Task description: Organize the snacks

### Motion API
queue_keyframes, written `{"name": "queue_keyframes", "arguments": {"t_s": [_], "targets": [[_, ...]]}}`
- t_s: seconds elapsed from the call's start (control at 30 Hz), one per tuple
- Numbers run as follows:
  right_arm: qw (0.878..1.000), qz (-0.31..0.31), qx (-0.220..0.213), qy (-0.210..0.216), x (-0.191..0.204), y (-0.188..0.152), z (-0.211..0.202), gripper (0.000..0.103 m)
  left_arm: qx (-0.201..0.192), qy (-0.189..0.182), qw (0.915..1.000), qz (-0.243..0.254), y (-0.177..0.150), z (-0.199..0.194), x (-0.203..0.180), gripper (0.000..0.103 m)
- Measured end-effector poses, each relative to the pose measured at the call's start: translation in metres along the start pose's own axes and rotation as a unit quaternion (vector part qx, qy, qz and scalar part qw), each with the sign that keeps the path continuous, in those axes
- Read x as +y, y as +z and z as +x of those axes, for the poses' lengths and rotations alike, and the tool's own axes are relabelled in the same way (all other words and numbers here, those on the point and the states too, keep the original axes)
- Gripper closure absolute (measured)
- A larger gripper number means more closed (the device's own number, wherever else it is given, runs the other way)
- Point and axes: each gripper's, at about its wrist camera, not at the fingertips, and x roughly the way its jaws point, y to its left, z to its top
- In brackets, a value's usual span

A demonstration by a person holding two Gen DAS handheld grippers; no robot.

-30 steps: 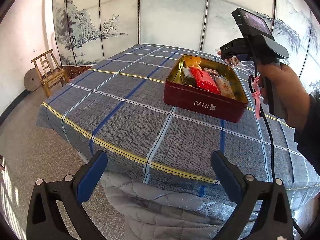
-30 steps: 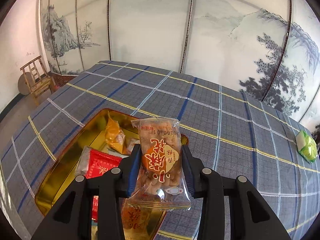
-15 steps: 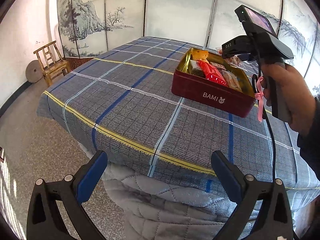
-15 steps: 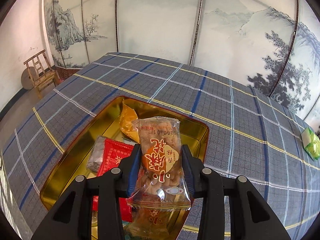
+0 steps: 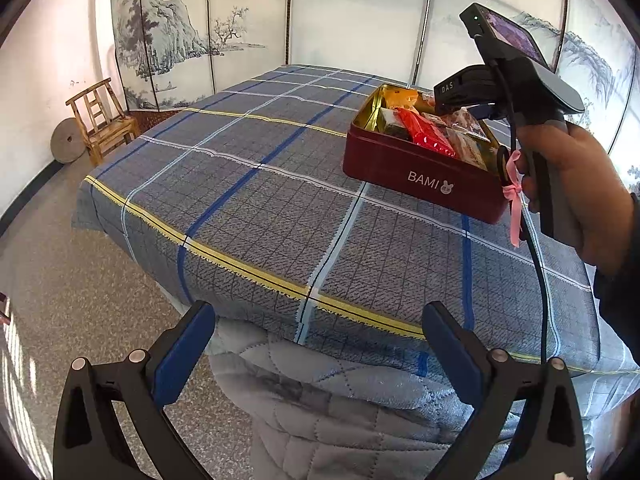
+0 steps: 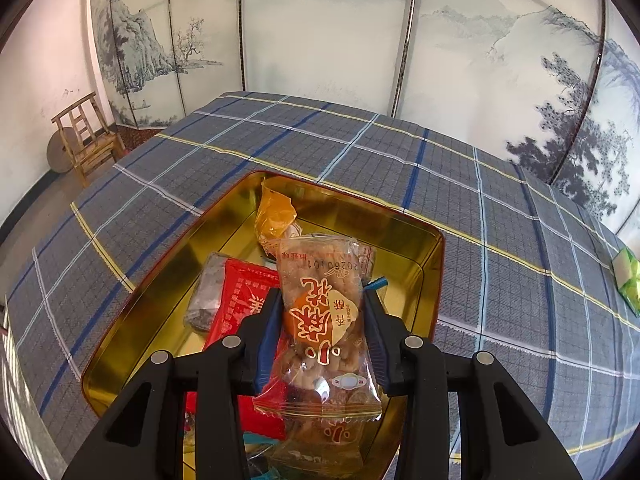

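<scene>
The tin (image 6: 434, 280) sits on the tabletop (image 6: 500, 184) right under the right gripper (image 6: 322, 314), packets (image 6: 240, 300) inside it. A green packet (image 6: 628, 280) lies far right; a chair (image 6: 86, 142) stands far left.

My left cam sits back off the near edge of the surface (image 5: 280, 208), angled down across it with the red tin (image 5: 420, 172) off to the upper right. My right cam is way closer, hanging right over that tin (image 6: 434, 280) and looking down into it. Both catch the tin, the plaid cloth, the painted screen (image 5: 360, 12) and the wooden chair (image 6: 86, 136)
</scene>
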Motion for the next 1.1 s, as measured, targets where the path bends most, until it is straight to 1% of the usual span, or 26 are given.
{"name": "queue_keyframes", "arguments": {"t_s": [0.37,0.5,0.6,0.63,0.67,0.77,0.83,0.93,1.0,1.07,1.1], "targets": [[1.000,0.007,0.016,0.013,0.003,-0.015,0.006,0.062,0.005,0.004,1.0000,0.002,-0.002,0.003,-0.001,0.001],[1.000,0.003,0.011,0.009,0.007,-0.022,0.003,0.062,0.006,0.005,1.0000,0.005,-0.003,0.003,-0.003,0.001],[1.000,0.009,0.012,0.015,0.006,-0.026,0.002,0.060,0.005,0.006,0.9999,0.009,-0.004,0.003,-0.005,0.001],[1.000,0.010,0.011,0.014,0.005,-0.027,0.001,0.058,0.006,0.007,0.9999,0.010,-0.004,0.003,-0.006,0.001],[1.000,0.012,0.011,0.013,0.004,-0.027,0.001,0.051,0.005,0.007,0.9999,0.010,-0.004,0.002,-0.006,0.001],[0.999,0.021,0.010,0.023,0.002,-0.032,-0.001,0.039,0.004,0.007,0.9999,0.012,-0.004,0.000,-0.008,0.001],[0.999,0.023,0.009,0.023,0.002,-0.035,-0.004,0.036,0.003,0.009,0.9998,0.015,-0.004,0.000,-0.009,0.001],[1.000,0.016,0.005,0.019,0.005,-0.041,-0.009,0.029,0.004,0.011,0.9998,0.016,-0.005,-0.001,-0.011,0.001],[1.000,0.007,0.004,0.019,0.006,-0.044,-0.013,0.028,0.002,0.014,0.9997,0.018,-0.004,-0.003,-0.011,0.001],[1.000,0.005,0.002,0.010,0.004,-0.049,-0.021,0.027,-0.002,0.016,0.9997,0.019,-0.003,-0.005,-0.012,0.001],[1.000,0.005,-0.005,0.016,0.002,-0.051,-0.027,0.027,-0.003,0.016,0.9997,0.019,-0.003,-0.006,-0.013,0.001]]}}
